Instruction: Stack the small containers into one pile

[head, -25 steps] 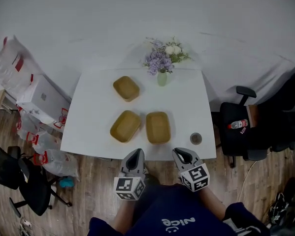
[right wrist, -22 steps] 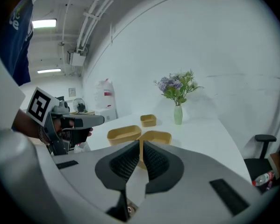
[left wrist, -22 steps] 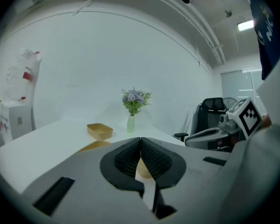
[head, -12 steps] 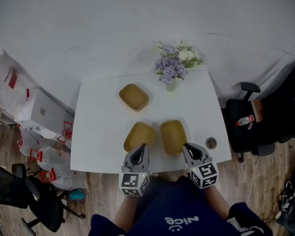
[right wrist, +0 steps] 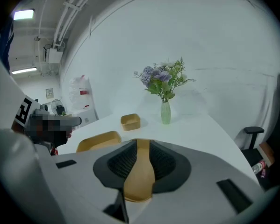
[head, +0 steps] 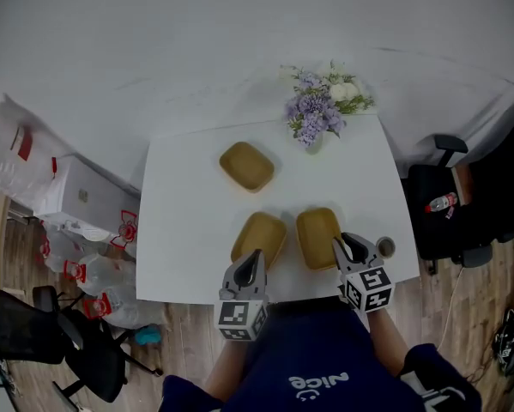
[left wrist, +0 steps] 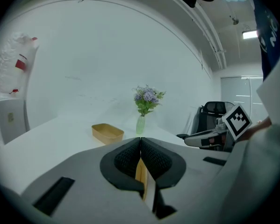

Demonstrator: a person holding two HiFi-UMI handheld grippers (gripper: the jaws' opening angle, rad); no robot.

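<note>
Three tan containers lie on the white table point(head: 188, 221): a far one point(head: 246, 166) and two near ones side by side, left point(head: 258, 237) and right point(head: 317, 237). My left gripper point(head: 253, 254) is shut, its tip over the near rim of the left near container, a tan sliver showing below the closed jaws point(left wrist: 140, 141). My right gripper point(head: 342, 240) hangs over the right rim of the right near container. Its jaws point(right wrist: 143, 143) stand almost together, and tan shows through the slit. I cannot tell whether either gripper touches a container.
A vase of purple and white flowers point(head: 317, 114) stands at the table's far right. A small dark round object point(head: 384, 247) sits by the right front corner. A black chair point(head: 441, 217) stands to the right, with bags and a box point(head: 85, 204) to the left.
Both grippers have moved forward from beyond the table's front edge to over the two near containers. The head view has shifted with them. The jaws look unchanged.
</note>
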